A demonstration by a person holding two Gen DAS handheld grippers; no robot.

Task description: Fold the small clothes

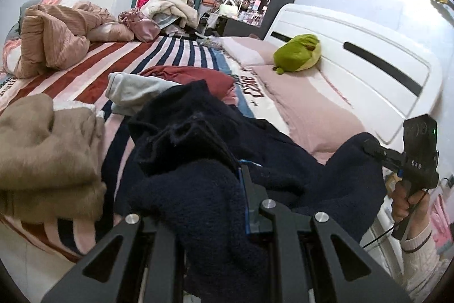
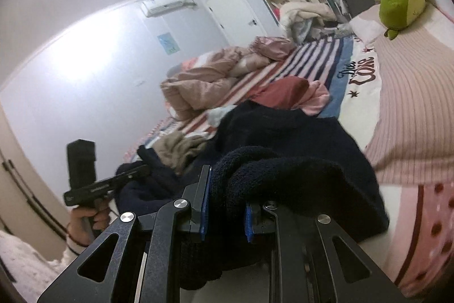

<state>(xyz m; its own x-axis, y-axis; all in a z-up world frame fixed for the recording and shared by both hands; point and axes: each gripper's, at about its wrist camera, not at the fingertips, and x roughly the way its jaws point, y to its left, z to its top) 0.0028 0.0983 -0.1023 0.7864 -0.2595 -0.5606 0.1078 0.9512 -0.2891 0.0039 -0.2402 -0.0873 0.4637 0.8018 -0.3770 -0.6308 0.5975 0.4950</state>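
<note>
A dark navy fleece garment is held up over the striped bed between both grippers. My left gripper is shut on one edge of it, and thick fleece hides its left finger. My right gripper is shut on the other edge, with fleece bunched between its blue pads. In the left wrist view the right gripper shows at the right, clamped on the cloth. In the right wrist view the left gripper shows at the left, clamped on the navy garment.
On the bed lie a tan garment, a light grey one, a dark red one, a crumpled beige duvet and a green plush toy. A white headboard is at the right.
</note>
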